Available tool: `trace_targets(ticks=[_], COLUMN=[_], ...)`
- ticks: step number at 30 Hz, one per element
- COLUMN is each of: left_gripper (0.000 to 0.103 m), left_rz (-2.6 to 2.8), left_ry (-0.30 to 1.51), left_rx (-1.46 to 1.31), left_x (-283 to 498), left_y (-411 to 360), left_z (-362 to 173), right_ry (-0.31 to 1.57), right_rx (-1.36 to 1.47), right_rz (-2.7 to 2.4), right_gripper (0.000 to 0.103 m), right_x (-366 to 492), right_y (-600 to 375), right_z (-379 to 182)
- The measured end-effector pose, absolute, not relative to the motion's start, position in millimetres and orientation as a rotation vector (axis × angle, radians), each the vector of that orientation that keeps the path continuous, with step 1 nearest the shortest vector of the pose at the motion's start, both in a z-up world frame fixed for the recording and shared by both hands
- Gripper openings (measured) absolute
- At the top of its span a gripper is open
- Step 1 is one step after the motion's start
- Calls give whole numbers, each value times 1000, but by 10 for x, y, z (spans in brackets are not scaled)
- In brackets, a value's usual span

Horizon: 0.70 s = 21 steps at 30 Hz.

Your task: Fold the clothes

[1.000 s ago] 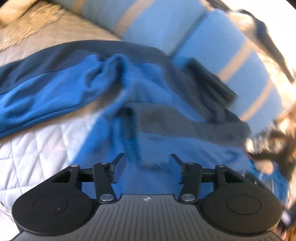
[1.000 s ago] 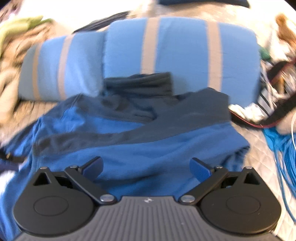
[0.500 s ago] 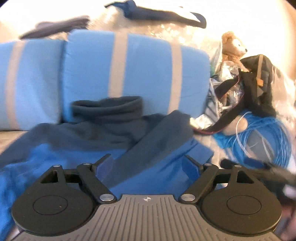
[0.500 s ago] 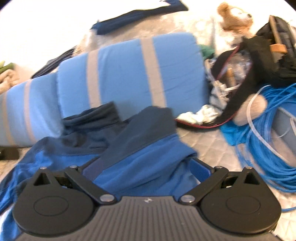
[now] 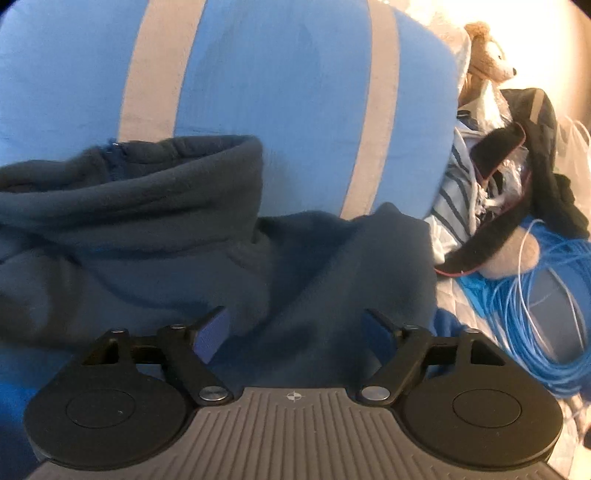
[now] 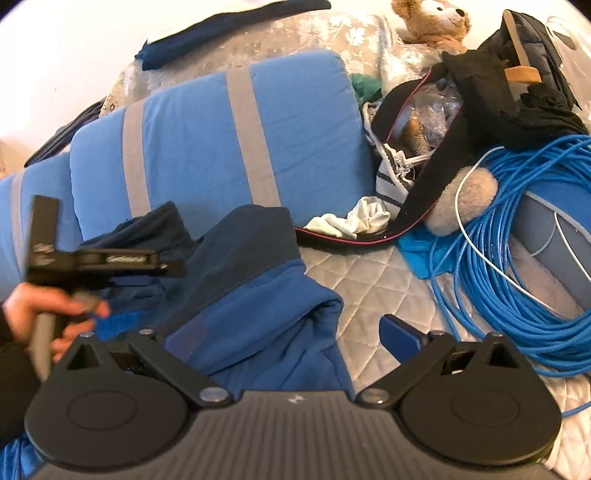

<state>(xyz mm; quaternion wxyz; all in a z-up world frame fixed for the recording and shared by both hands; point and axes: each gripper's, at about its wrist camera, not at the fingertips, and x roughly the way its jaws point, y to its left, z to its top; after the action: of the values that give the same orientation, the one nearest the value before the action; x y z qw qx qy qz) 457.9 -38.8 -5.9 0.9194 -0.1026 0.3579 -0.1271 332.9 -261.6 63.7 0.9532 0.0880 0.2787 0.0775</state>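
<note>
A blue fleece jacket with a navy collar (image 5: 147, 192) and navy shoulders lies crumpled on the quilted bed, its collar against a blue pillow. My left gripper (image 5: 295, 330) hovers open low over the navy shoulder just below the collar, with nothing pinched. From the right wrist view, the left gripper (image 6: 166, 267) shows side-on over the jacket, held by a hand (image 6: 40, 314). My right gripper (image 6: 291, 338) is open wide at the jacket's right edge (image 6: 266, 317). Blue cloth lies between its fingers, and its right fingertip (image 6: 399, 332) is over bare quilt.
Blue pillows with grey stripes (image 6: 221, 147) line the back. To the right lie a coil of blue cable (image 6: 517, 266), an open black bag (image 6: 443, 122), a teddy bear (image 6: 432, 22) and a crumpled white cloth (image 6: 354, 221). Bare quilt (image 6: 369, 280) shows between jacket and cable.
Both grippers moved toward the jacket's collar end. The left one opened wider and closed in on the collar and pillow. The right one shifted right to the jacket's edge.
</note>
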Motion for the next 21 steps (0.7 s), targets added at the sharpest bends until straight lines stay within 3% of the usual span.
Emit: trace_targets(ticks=[1,4,7,8,15,21], left_gripper=[58,53,12,7,5,5], left_rz=[-273,-283,-261,-247,-255,-266], left_ry=[730,744,771,761,594,567], left_rx=[-220,-207,-181,-157,249,391], left_x=[4614,4725,4759,4705,3941,3599], left_y=[-389,-450,-520,-571,-1274,-1497], left_z=[-89,-201,-272,-262,-139,-265], right_ry=[564,570,588,591,569,614], right_rx=[182,180,214,227,267,289], right_rz=[163,154,136,133,60,73], right_gripper=[103,103,103,103,103,103], right_x=[3335,3364,3420,3433,3449,3649], right_y=[-2619,-2630,-2677,-2693,-2801,-2831], right_z=[630,604,581,577,596,614])
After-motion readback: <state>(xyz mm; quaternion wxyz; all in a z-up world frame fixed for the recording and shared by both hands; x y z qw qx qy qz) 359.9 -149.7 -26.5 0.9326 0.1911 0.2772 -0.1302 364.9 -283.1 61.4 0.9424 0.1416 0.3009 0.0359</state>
